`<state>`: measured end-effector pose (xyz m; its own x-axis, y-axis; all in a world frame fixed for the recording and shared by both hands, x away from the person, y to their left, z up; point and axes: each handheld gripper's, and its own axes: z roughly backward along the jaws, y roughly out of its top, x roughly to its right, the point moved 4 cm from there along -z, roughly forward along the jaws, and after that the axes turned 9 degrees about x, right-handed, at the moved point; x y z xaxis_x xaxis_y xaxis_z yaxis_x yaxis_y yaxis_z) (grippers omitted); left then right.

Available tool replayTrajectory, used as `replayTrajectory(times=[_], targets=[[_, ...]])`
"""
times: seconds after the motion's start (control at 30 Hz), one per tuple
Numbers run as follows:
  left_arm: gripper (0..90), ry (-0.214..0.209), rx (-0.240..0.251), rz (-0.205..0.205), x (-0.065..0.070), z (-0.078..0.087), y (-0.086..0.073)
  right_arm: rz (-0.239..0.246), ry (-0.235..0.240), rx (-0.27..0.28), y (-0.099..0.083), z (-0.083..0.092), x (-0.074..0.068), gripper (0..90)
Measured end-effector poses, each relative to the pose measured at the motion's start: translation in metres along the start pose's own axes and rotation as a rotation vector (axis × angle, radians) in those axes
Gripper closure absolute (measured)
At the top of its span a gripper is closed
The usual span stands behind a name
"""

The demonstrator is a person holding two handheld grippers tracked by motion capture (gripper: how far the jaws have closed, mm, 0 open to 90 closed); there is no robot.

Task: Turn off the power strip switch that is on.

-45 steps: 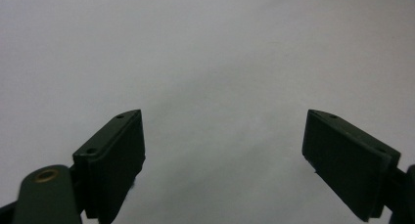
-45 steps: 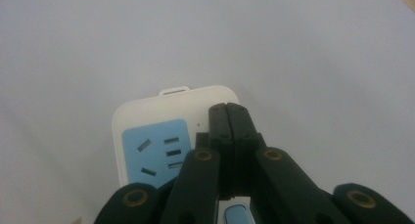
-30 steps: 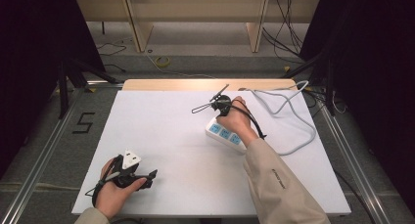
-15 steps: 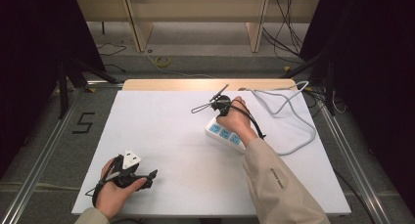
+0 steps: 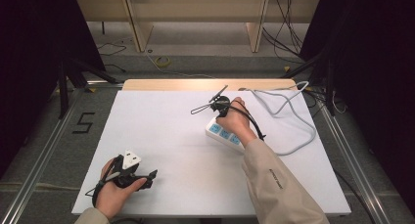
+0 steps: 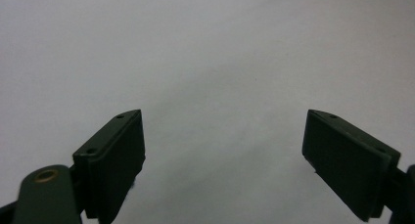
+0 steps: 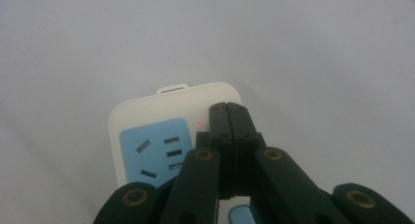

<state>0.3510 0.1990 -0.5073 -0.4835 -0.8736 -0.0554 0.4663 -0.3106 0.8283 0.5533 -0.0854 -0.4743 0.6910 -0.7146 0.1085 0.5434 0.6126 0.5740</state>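
A white power strip (image 5: 216, 130) with blue sockets lies right of the table's middle; its grey cable (image 5: 299, 120) loops off to the right. My right gripper (image 5: 216, 119) points down at the strip's far end. In the right gripper view the power strip (image 7: 147, 136) lies under my right gripper (image 7: 228, 109), whose jaws are shut together with nothing between them. Their tips rest by a small red light (image 7: 200, 123). My left gripper (image 5: 149, 176) lies in the hand near the front left edge. The left gripper view has my left gripper (image 6: 225, 150) open over bare tabletop.
The white table (image 5: 161, 131) has a wooden strip along its far edge (image 5: 195, 84). Metal rails run along both sides, and a "5" mark (image 5: 83, 122) sits on the floor at left. Shelving and loose cables lie beyond the table.
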Motion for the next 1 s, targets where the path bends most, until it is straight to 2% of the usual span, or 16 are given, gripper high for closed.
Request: replayTrajectory(times=[0.27, 0.57, 0.77, 0.87, 1.0], targets=[[15.8, -0.001, 0.0, 0.002, 0.001, 0.0, 0.0, -0.019, -0.011, 0.014, -0.001, 0.0, -0.001, 90.0], [15.8, -0.003, -0.001, 0.002, 0.001, -0.001, -0.001, -0.028, -0.002, 0.017, -0.001, 0.001, -0.001, 90.0], [15.8, -0.003, -0.004, 0.001, 0.001, -0.001, -0.001, -0.036, 0.022, 0.036, -0.004, 0.004, -0.001, 90.0], [15.8, -0.003, -0.007, -0.001, 0.001, -0.001, -0.001, -0.034, 0.022, 0.055, -0.004, 0.008, -0.001, 90.0], [15.8, -0.003, -0.008, -0.002, 0.002, -0.001, -0.001, -0.045, 0.049, 0.058, -0.007, 0.017, -0.001, 87.3]])
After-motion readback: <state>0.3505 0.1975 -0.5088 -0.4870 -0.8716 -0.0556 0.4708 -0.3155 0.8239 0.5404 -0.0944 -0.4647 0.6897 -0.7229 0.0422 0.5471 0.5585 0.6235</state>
